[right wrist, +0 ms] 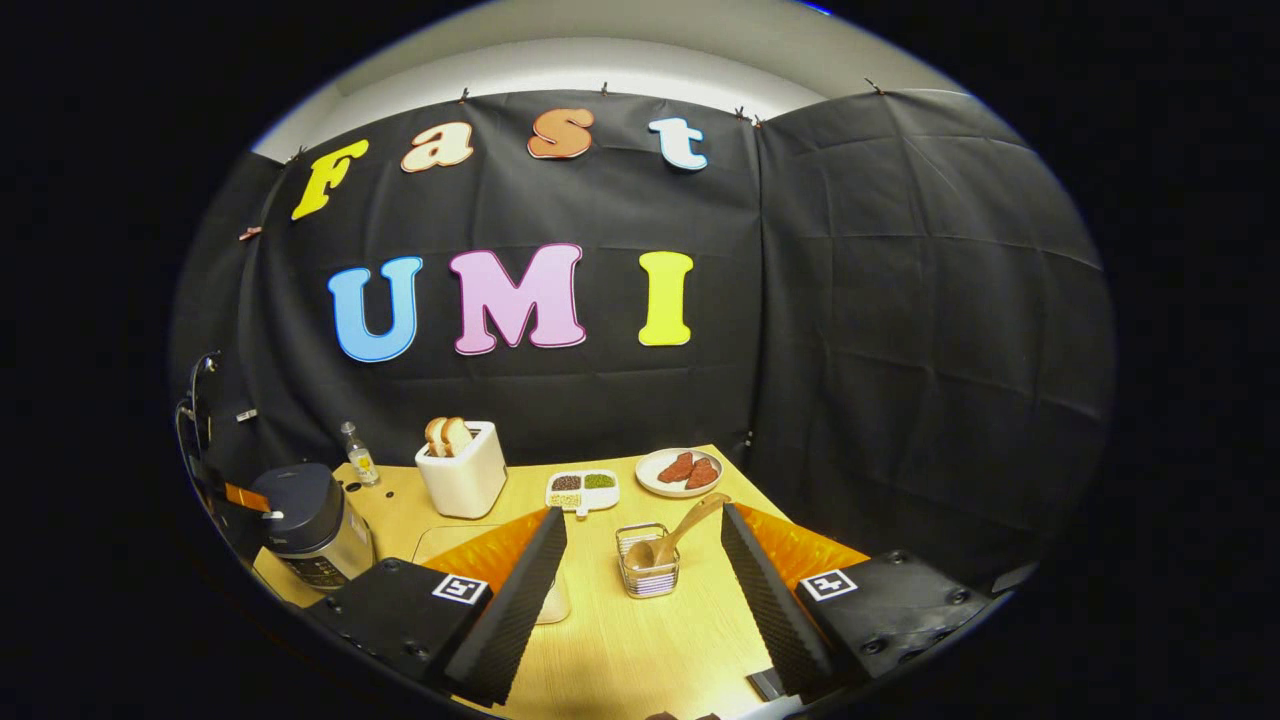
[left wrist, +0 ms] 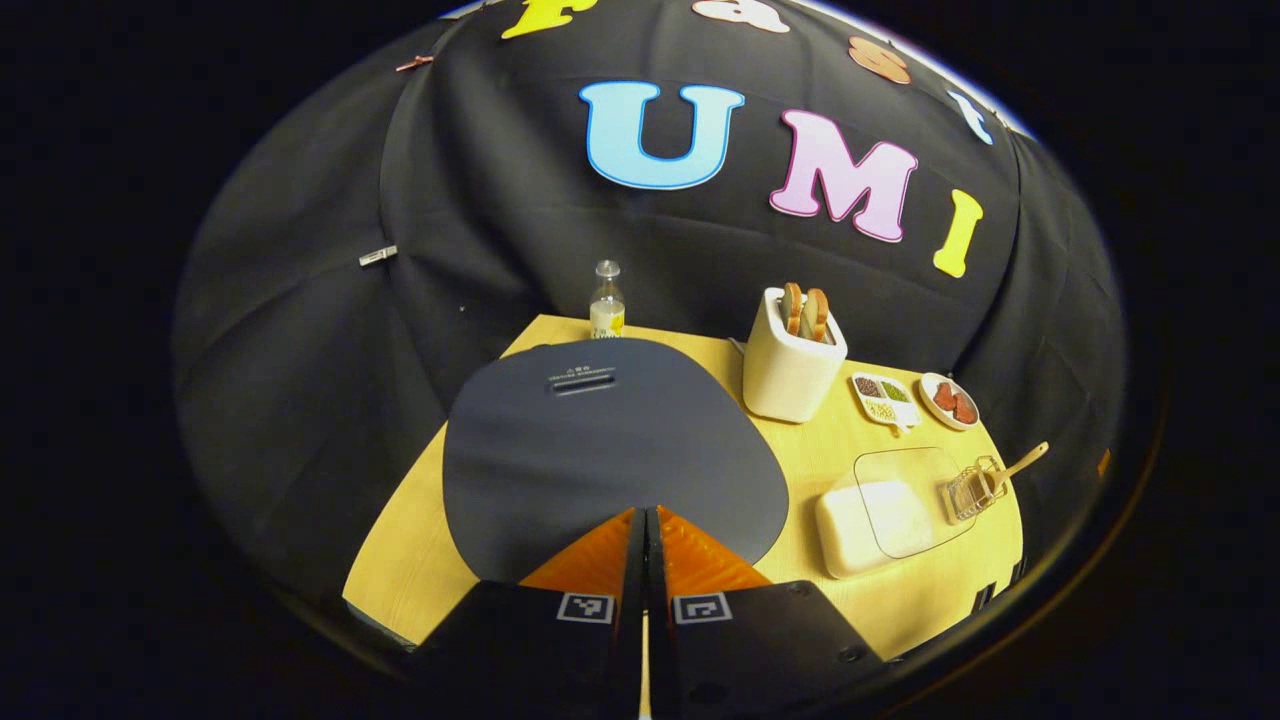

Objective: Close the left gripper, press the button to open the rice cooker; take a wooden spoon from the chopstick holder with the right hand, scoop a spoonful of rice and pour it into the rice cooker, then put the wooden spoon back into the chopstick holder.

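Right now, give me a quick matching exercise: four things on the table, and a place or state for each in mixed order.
Things:
1. wooden spoon
2. rice cooker
3. bread slices
4. left gripper

Places or states:
A. fingers together over the dark lid
B. standing in the wire chopstick holder
C. lid down
D. sticking out of the white toaster

Pairs: 1-B, 2-C, 3-D, 4-A
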`<state>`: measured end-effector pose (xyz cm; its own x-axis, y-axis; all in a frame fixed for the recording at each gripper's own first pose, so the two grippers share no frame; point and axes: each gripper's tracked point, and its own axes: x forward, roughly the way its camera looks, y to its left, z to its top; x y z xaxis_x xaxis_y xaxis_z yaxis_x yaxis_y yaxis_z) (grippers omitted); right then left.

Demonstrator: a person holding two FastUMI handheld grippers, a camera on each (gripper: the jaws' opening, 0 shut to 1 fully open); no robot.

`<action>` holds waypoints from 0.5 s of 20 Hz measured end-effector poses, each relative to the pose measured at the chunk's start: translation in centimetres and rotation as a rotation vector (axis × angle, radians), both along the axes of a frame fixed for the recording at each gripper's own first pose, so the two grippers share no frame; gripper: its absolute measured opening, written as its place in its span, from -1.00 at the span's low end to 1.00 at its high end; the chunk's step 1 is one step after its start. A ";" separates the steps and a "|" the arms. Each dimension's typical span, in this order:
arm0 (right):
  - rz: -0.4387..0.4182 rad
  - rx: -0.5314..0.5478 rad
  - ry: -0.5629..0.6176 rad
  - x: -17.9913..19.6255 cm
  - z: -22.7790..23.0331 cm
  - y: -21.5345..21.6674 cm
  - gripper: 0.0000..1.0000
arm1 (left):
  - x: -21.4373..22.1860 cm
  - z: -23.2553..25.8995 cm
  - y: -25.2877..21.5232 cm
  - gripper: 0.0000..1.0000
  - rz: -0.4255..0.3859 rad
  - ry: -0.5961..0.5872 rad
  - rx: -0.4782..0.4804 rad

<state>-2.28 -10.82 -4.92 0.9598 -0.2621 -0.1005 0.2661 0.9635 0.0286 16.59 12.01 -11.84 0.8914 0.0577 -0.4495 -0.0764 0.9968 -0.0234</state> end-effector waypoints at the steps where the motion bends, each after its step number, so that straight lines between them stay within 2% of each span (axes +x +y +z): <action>1: -0.006 -0.002 0.002 0.0 -0.1 -0.2 0.94 | 0.1 0.1 0.0 -0.84 -0.001 -0.012 0.006; 7: -0.003 -0.005 0.021 0.4 -0.9 0.0 0.94 | 0.2 -0.6 0.0 -0.87 0.033 -0.003 0.021; 10: 0.006 -0.003 0.023 0.8 -0.9 0.0 0.94 | 0.0 -0.9 -0.1 -0.87 0.060 0.001 -0.002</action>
